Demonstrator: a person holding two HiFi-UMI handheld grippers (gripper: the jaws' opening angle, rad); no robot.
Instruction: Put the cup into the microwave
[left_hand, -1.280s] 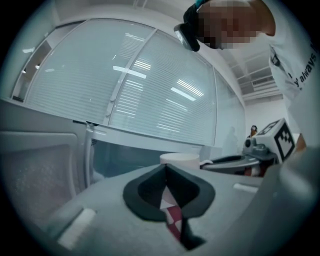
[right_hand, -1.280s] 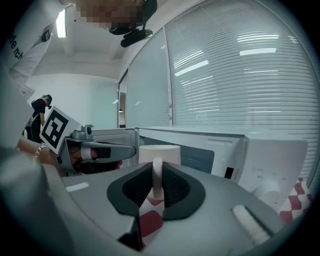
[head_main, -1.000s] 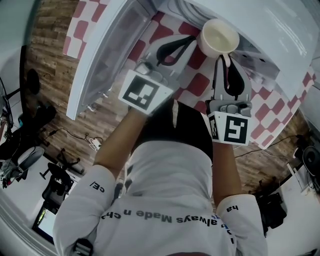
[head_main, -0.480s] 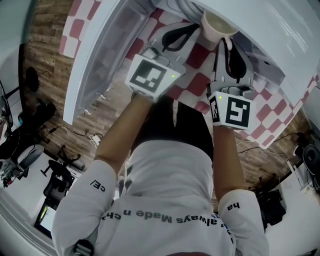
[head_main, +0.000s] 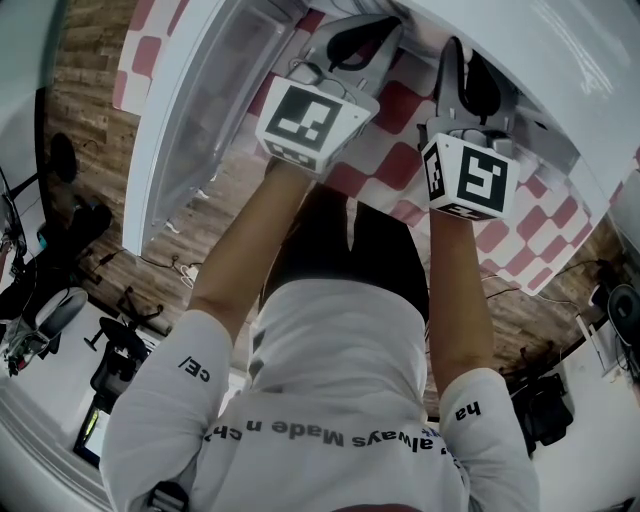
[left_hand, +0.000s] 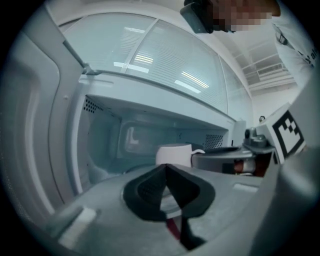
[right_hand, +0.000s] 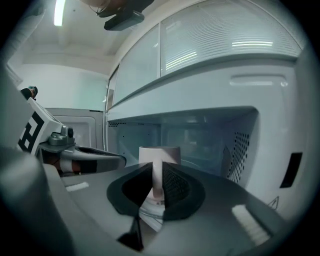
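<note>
A white cup (right_hand: 159, 156) hangs inside the cavity of the white microwave (right_hand: 235, 95). My right gripper (right_hand: 157, 172) is shut on the cup's handle, and the cup's body stands just beyond the jaws. From the left gripper view the cup (left_hand: 174, 154) shows ahead, with the right gripper (left_hand: 225, 159) reaching in from the right. My left gripper (left_hand: 166, 169) is shut and holds nothing, pointing into the cavity. In the head view both grippers, left (head_main: 352, 40) and right (head_main: 462, 85), reach under the microwave's top (head_main: 560, 60), which hides the cup.
The microwave door (head_main: 190, 130) stands open at the left. A red-and-white checked cloth (head_main: 385, 165) covers the table below the grippers. The cavity's perforated right wall (right_hand: 240, 150) is close to the cup. Wooden floor (head_main: 100, 130) lies beyond the door.
Both grippers have moved forward into the microwave. The cup, seen from above one second ago, is now hidden under the microwave's top.
</note>
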